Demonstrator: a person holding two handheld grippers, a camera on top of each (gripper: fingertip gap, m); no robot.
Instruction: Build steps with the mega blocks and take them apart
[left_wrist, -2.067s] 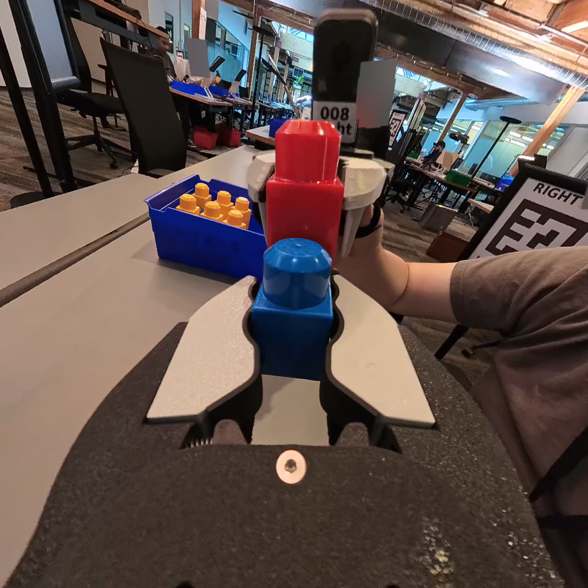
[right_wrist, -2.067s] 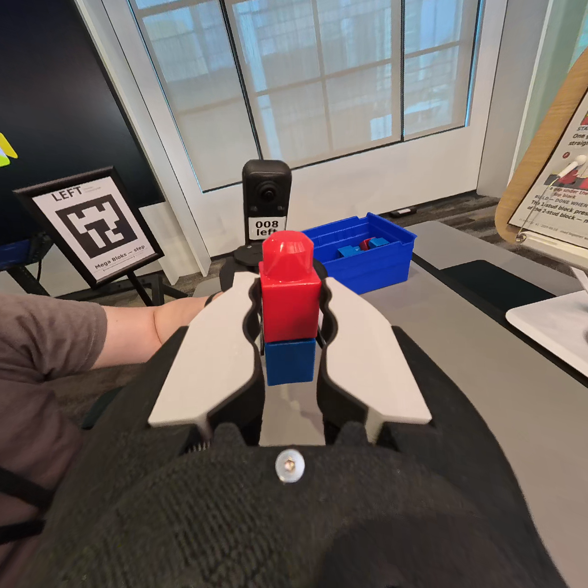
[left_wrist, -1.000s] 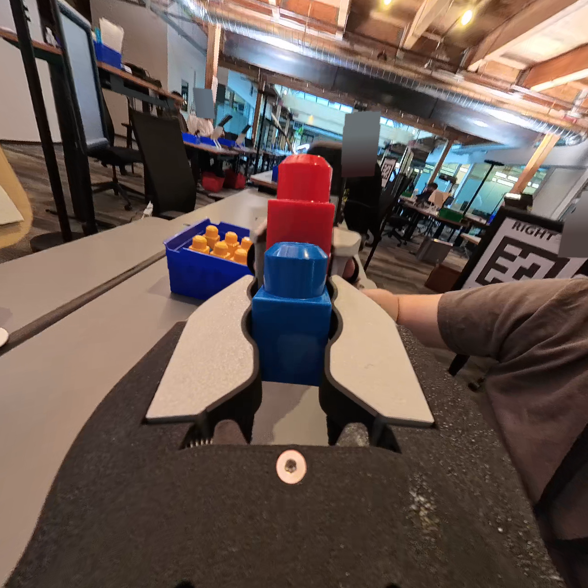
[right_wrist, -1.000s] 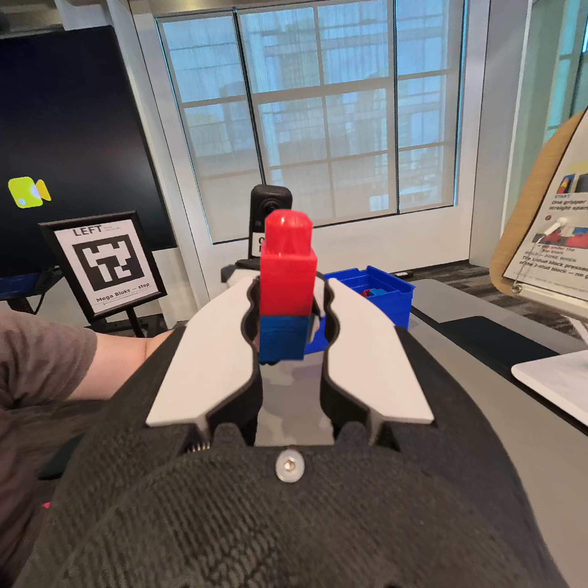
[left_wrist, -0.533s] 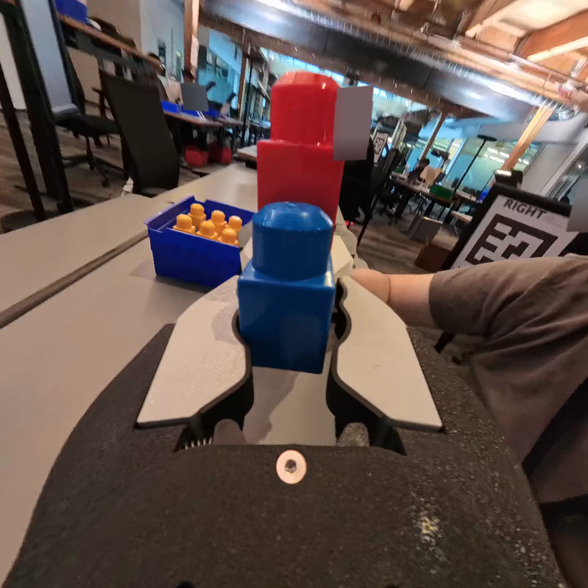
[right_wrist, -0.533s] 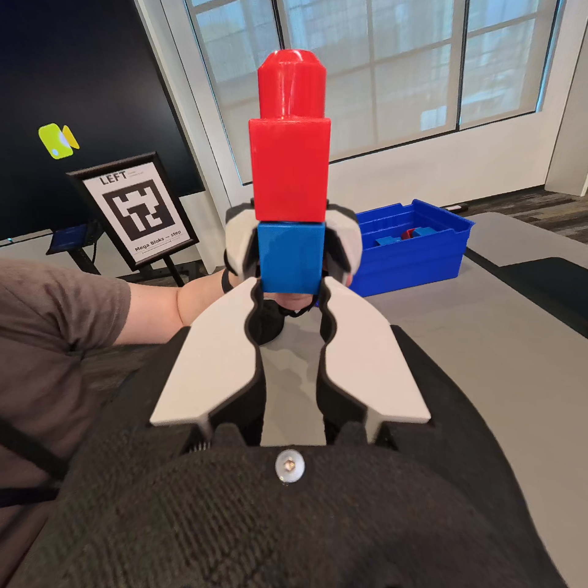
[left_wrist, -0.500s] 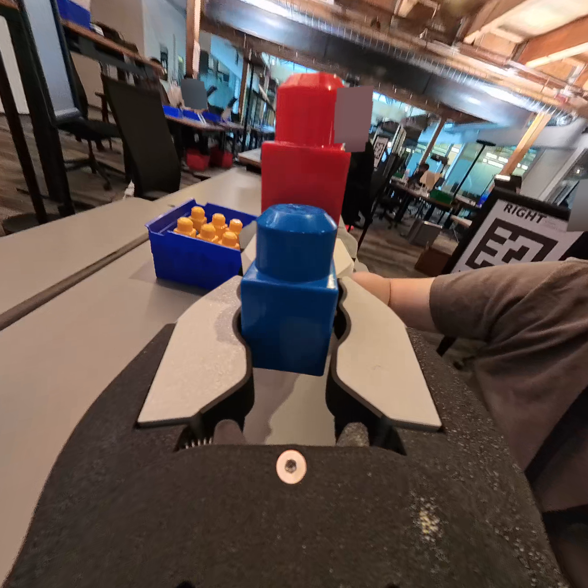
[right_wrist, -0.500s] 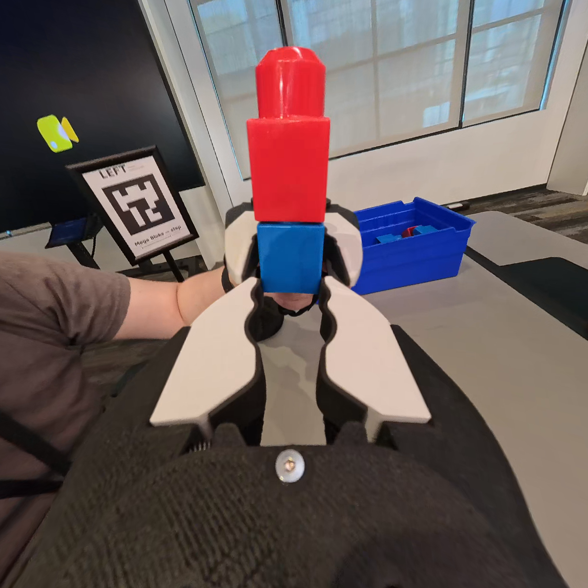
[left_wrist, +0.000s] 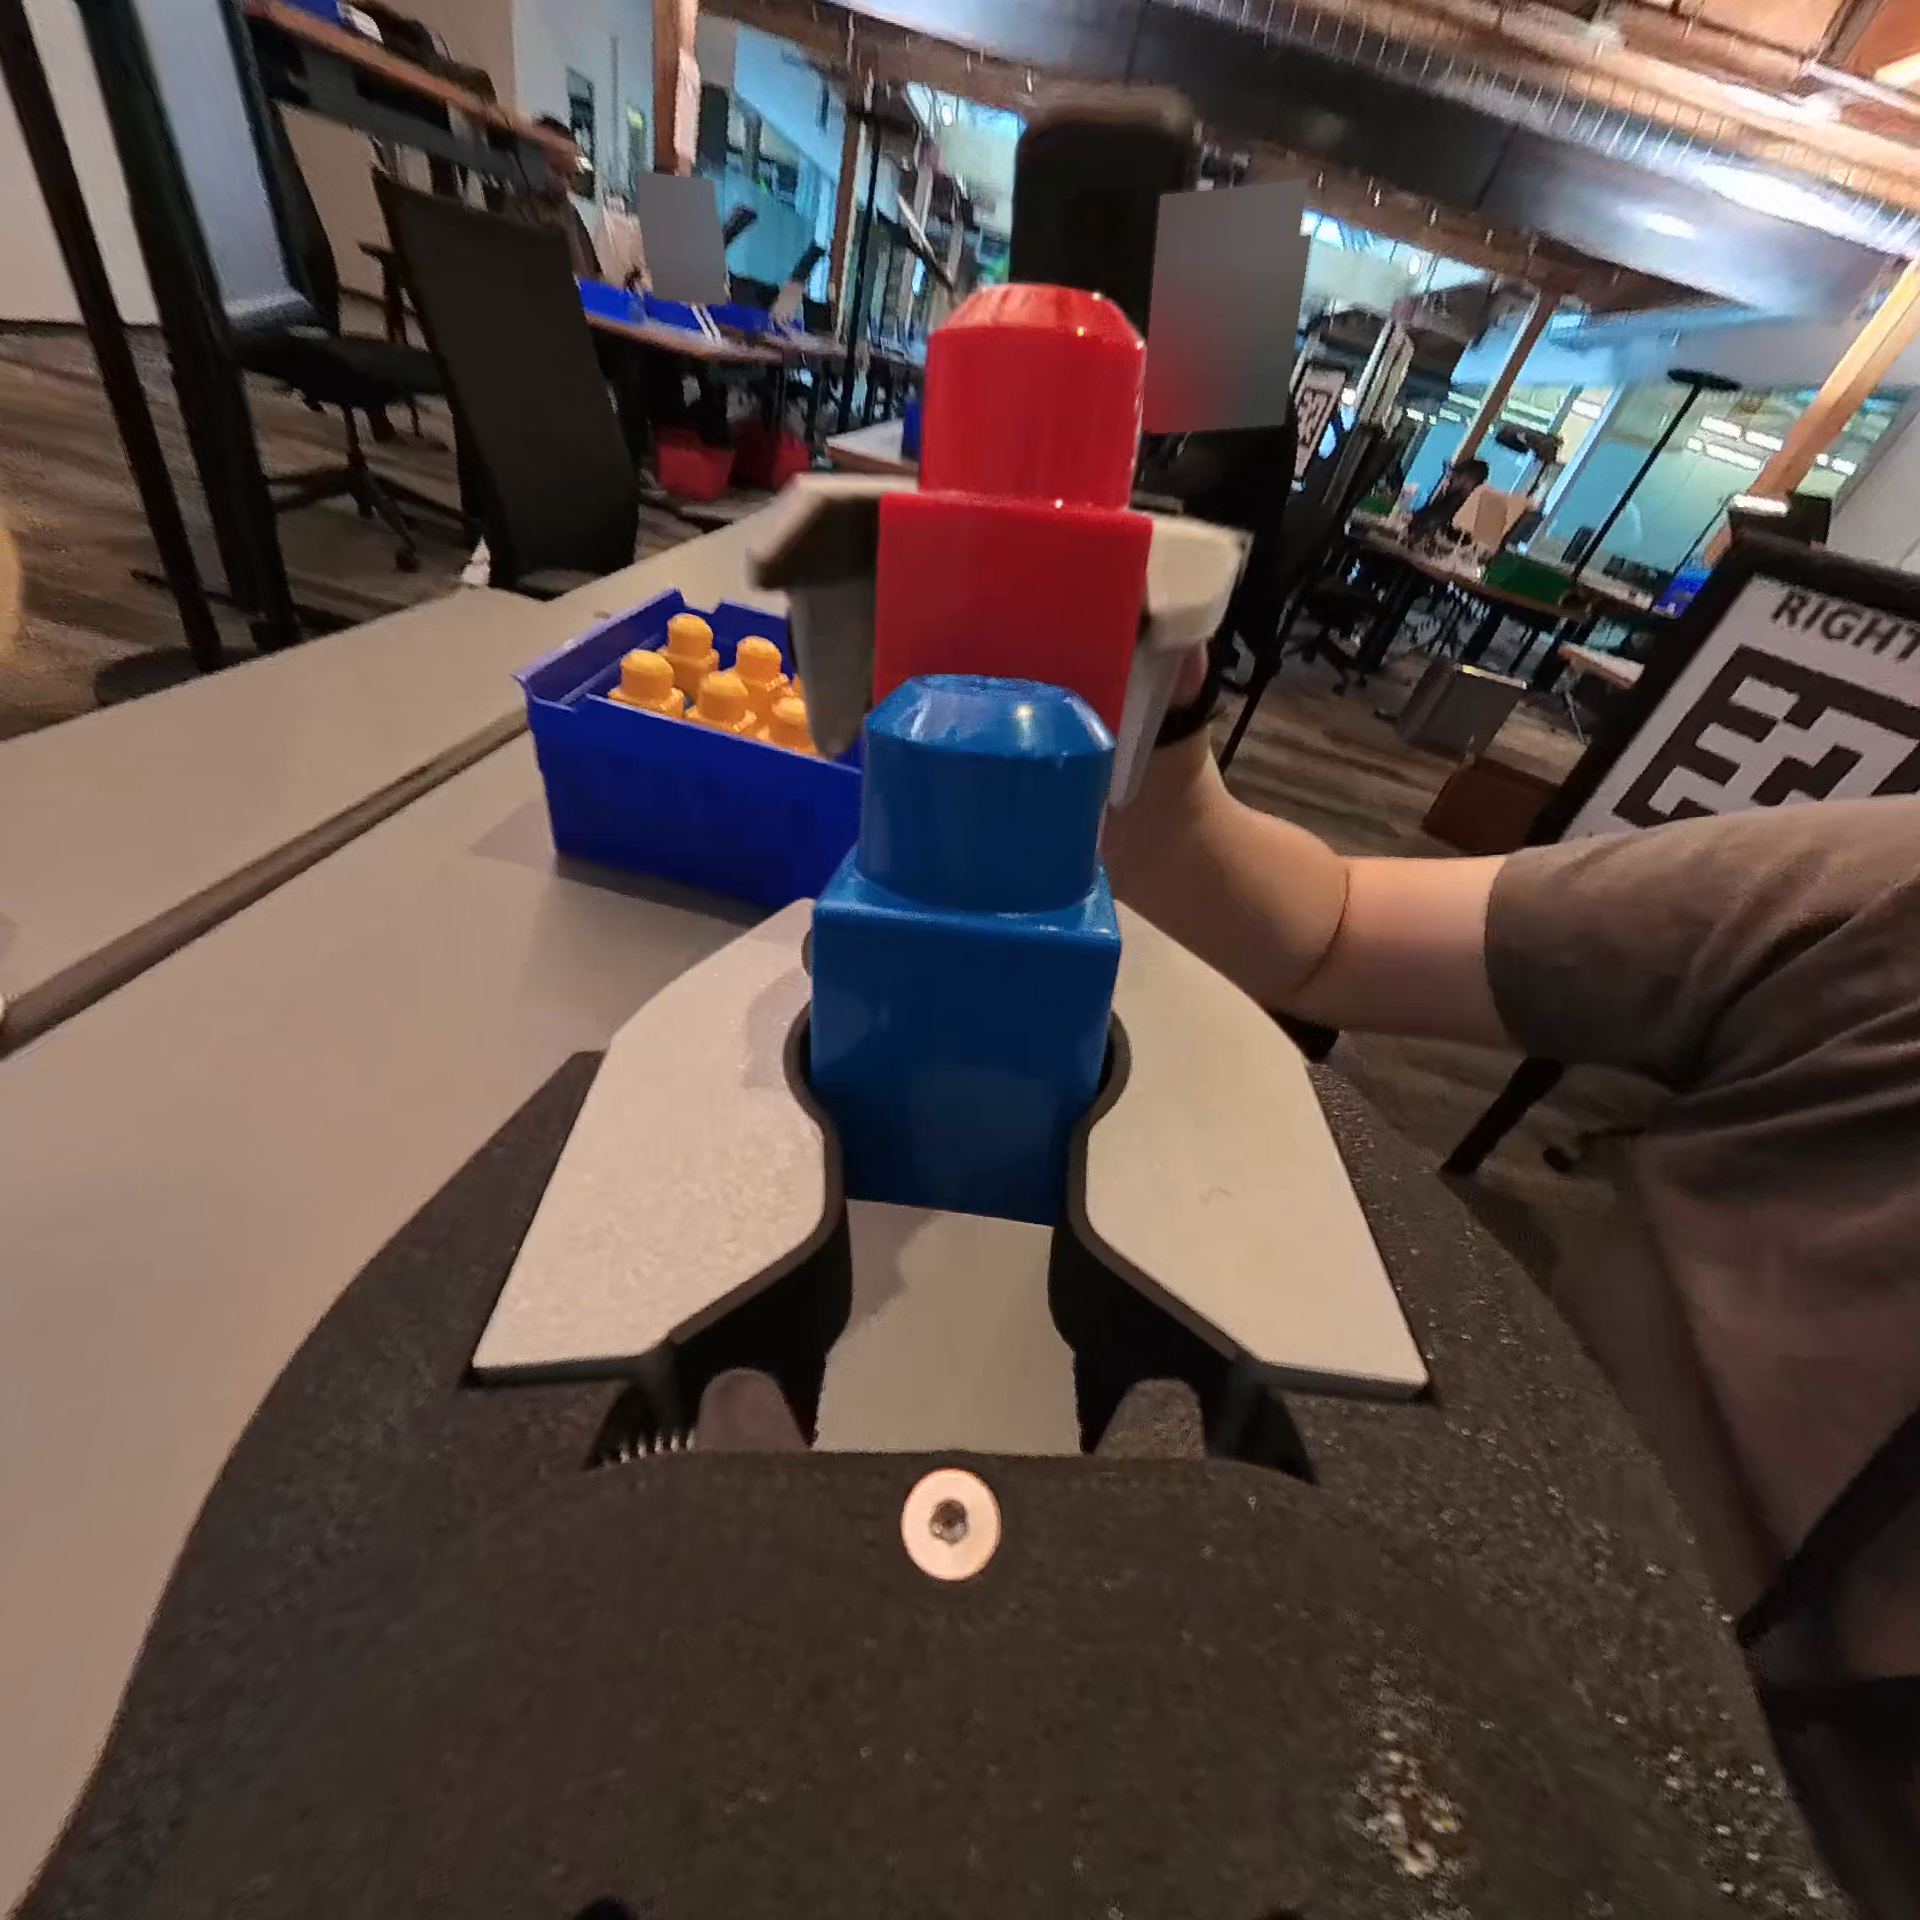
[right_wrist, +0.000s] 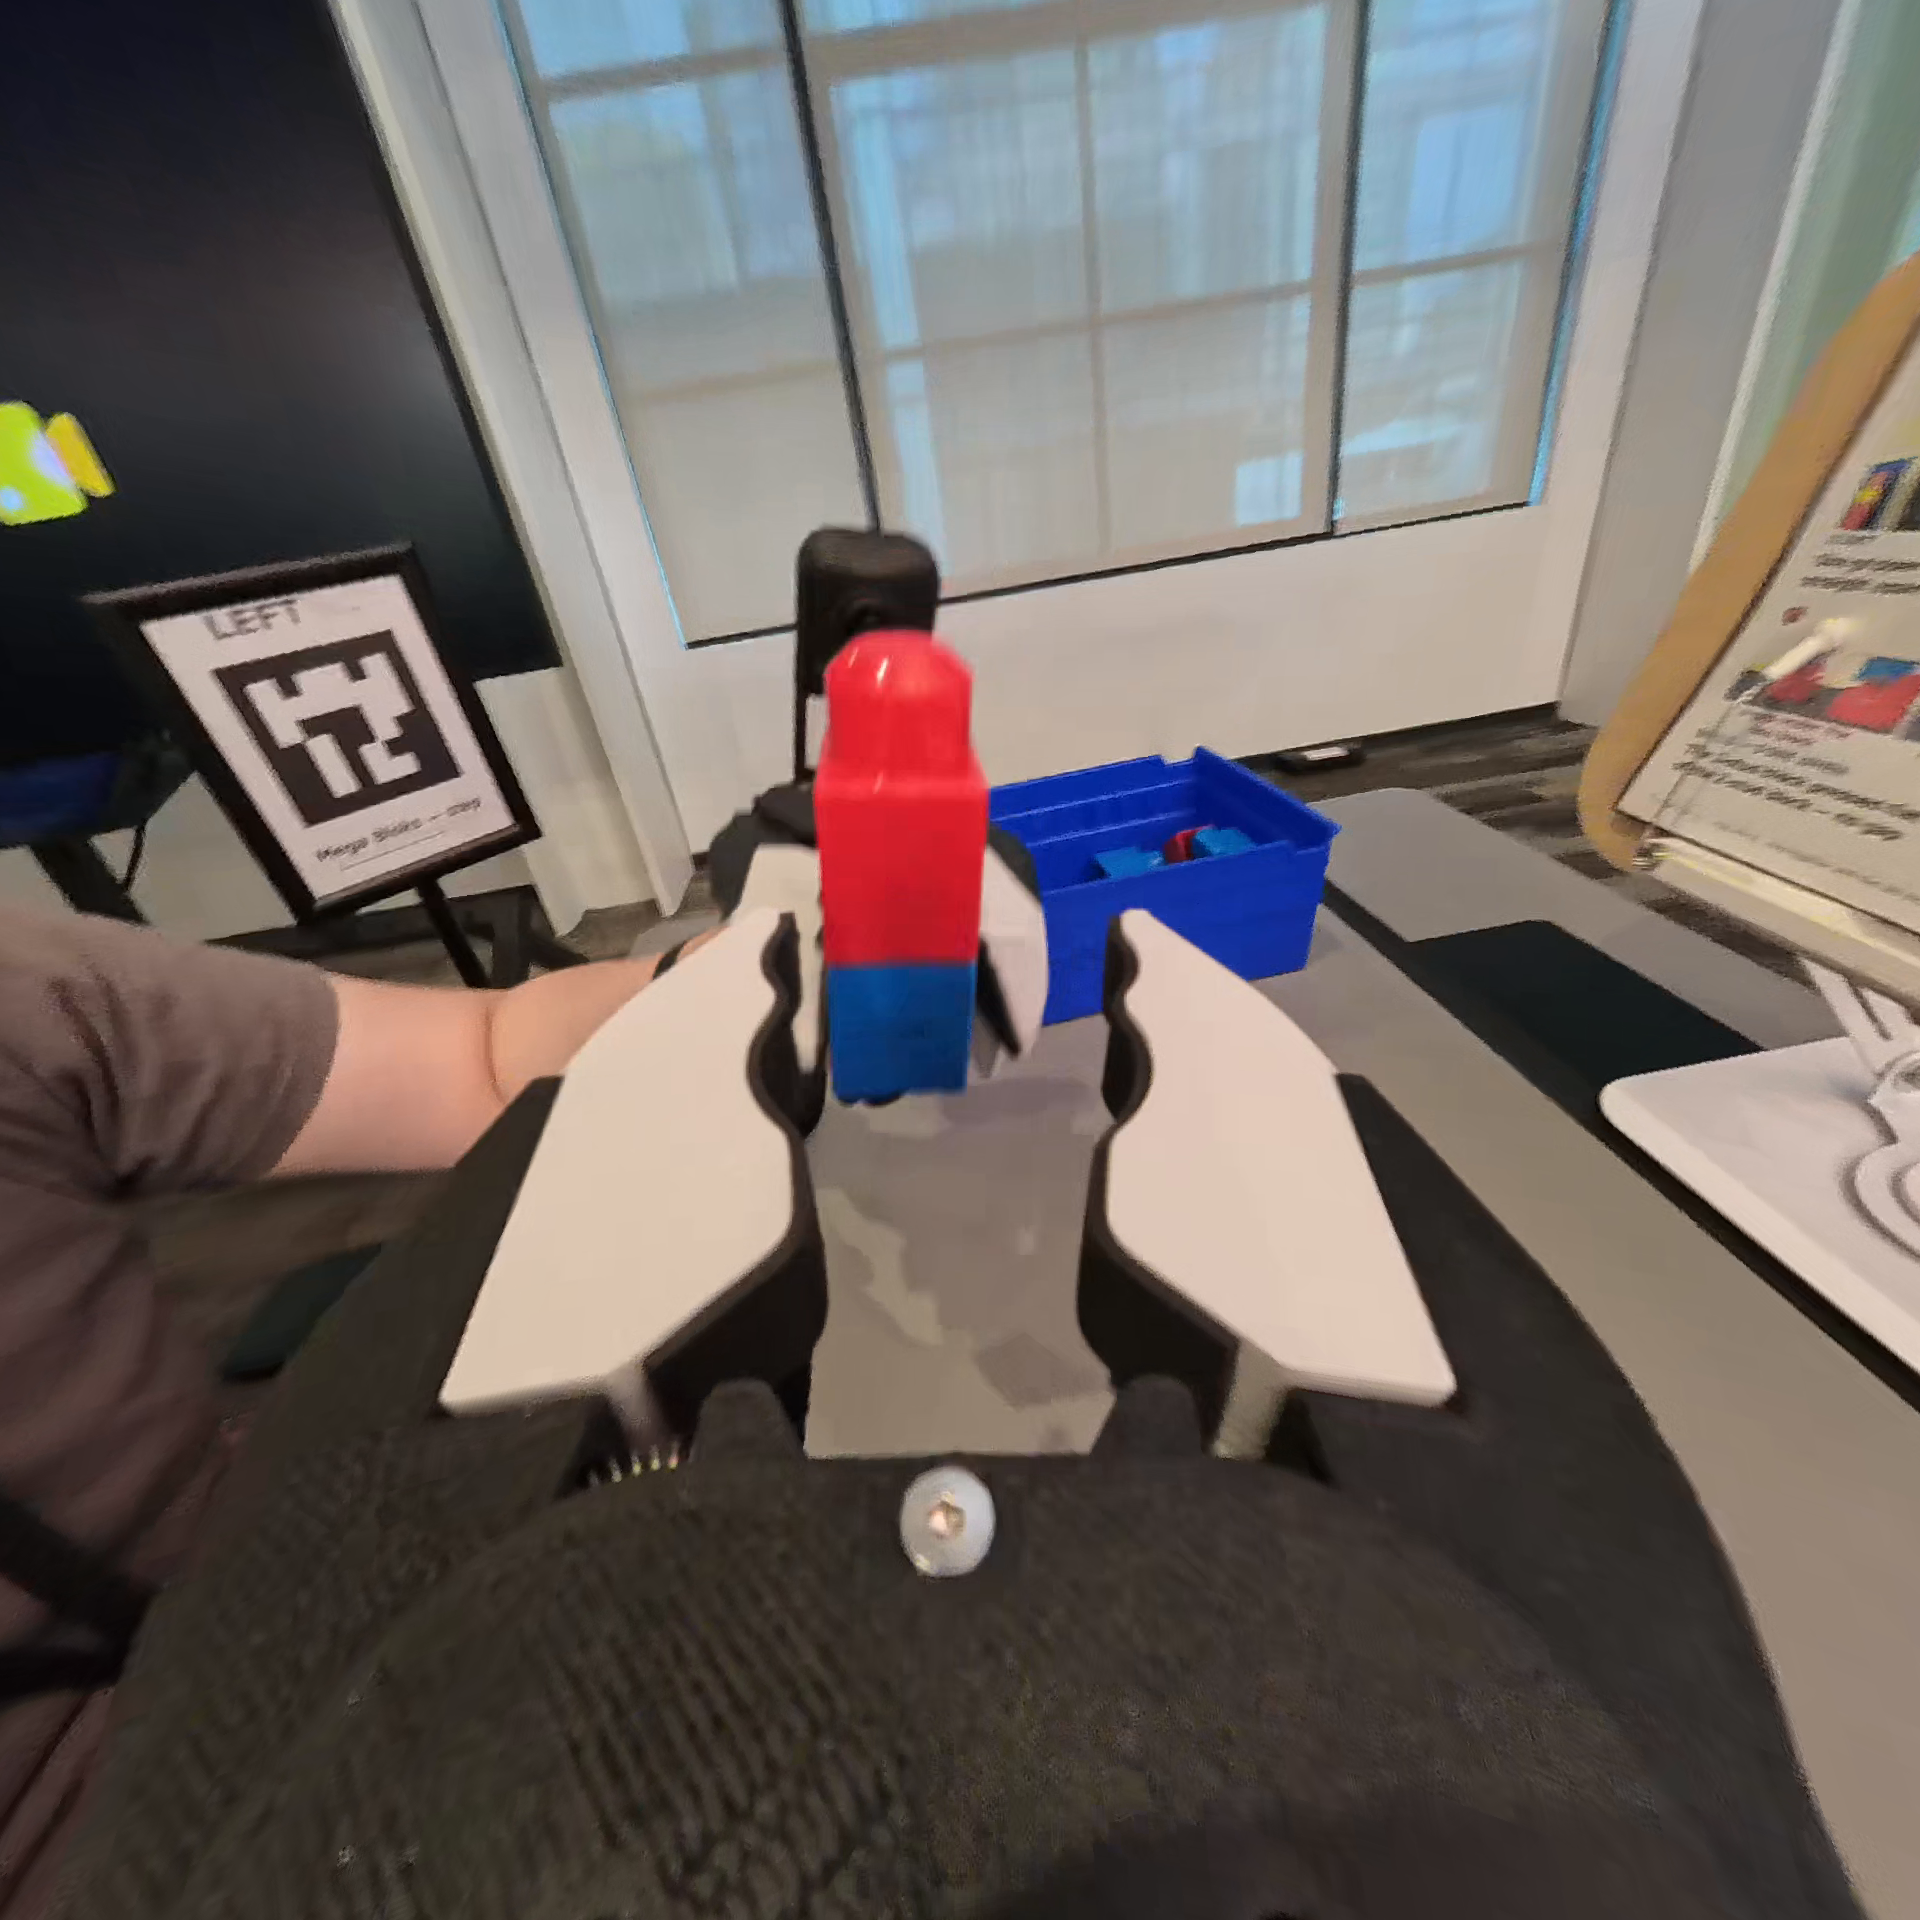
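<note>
Open-plan office behind, big windows on the other side, and a grey bench (left_wrist: 260, 1039) running underneath the action. A blue bin (left_wrist: 675, 810) of yellow blocks (left_wrist: 717, 696) sits on it beyond the fingers, and a second blue bin (right_wrist: 1195, 914) shows in the right wrist view.

Now the tools. The left hand-held gripper (left_wrist: 961, 935) is clamped on the blue block (left_wrist: 961, 1060), held up off the bench. The right hand-held gripper (right_wrist: 951, 935) is spread wide, with its fingers flanking the red block (left_wrist: 1013, 613) and a clear gap on one side.

And the build: red is seated on the far end of blue, while blue's near stud stands bare. That looks like a finished step.

Taking it apart looks to be next. To do that well, the right should centre on red's square body, not its round stud, and close evenly. The left should hold firm and level. A straight pull upward should work better than a twist, since red sits off to one end and could lever blue out of the left's grip.
</note>
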